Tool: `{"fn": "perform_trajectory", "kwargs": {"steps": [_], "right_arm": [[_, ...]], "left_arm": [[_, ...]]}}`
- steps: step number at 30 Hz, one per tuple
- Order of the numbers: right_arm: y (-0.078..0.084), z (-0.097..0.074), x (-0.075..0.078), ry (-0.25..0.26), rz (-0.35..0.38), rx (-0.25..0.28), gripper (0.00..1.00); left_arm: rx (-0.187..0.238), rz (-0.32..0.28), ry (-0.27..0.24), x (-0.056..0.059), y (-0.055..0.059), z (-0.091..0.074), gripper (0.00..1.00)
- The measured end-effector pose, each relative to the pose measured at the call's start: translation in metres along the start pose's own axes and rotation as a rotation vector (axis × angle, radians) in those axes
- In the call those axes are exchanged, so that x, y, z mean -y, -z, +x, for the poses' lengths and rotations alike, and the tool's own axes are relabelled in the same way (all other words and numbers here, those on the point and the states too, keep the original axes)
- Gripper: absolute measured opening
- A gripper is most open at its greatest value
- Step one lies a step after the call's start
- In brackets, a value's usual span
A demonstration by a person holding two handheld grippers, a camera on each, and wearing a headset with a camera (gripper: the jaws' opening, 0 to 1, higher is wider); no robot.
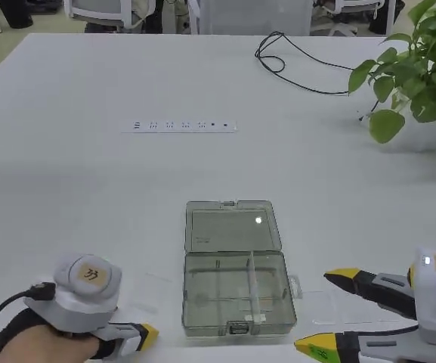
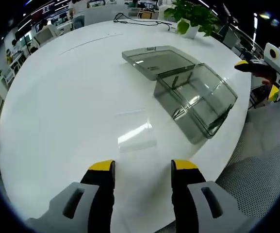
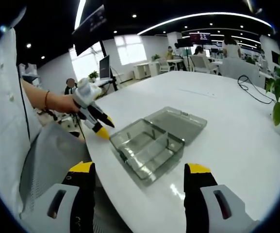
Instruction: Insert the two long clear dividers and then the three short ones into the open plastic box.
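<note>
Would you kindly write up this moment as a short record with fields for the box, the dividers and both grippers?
box: open plastic box near the front edge of the table, lid folded back flat
inside box: one clear divider seems to stand front to back
outside box: loose clear dividers flat on the table, ahead of the left gripper
left gripper: open, empty, left of the box
right gripper: open, empty, right of the box
background: power strip, plant, black cable

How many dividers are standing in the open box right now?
1: a long clear divider upright in the plastic box, right of centre. Clear pieces are hard to see, so another may be hidden.
</note>
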State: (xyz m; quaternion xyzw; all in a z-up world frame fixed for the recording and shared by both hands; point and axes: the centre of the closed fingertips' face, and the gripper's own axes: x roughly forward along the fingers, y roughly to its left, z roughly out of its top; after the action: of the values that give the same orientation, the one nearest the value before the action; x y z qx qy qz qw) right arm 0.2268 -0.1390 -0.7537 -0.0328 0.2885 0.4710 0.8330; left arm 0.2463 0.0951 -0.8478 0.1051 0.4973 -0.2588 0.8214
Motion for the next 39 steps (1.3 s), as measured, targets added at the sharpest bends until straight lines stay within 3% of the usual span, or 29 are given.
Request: {"fn": "perform_trajectory", "kwargs": {"steps": [4,8,16,23,36,39], "right_arm": [[0.002,-0.002,0.001,0.003,-0.001,0.002,0.76],[0.006,-0.004,0.001,0.001,-0.046,-0.008,0.80],[0.015,-0.009,0.002,0.007,-0.059,-0.032,0.80],[0.016,-0.011,0.002,0.016,-0.057,-0.026,0.80],[0.022,-0.012,0.001,0.025,-0.057,-0.035,0.80],[0.023,-0.012,0.000,0.024,-0.057,-0.040,0.79]], "left_arm": [[-0.016,0.035,-0.027,-0.001,0.002,0.001,0.41],[-0.048,0.085,-0.046,-0.002,0.003,0.002,0.39],[-0.074,0.077,-0.035,-0.011,0.003,0.000,0.32],[-0.103,0.075,-0.014,-0.011,0.002,0.000,0.32],[-0.111,-0.005,0.030,-0.011,0.002,-0.001,0.30],[-0.086,-0.074,0.060,-0.008,0.001,-0.001,0.30]]}}
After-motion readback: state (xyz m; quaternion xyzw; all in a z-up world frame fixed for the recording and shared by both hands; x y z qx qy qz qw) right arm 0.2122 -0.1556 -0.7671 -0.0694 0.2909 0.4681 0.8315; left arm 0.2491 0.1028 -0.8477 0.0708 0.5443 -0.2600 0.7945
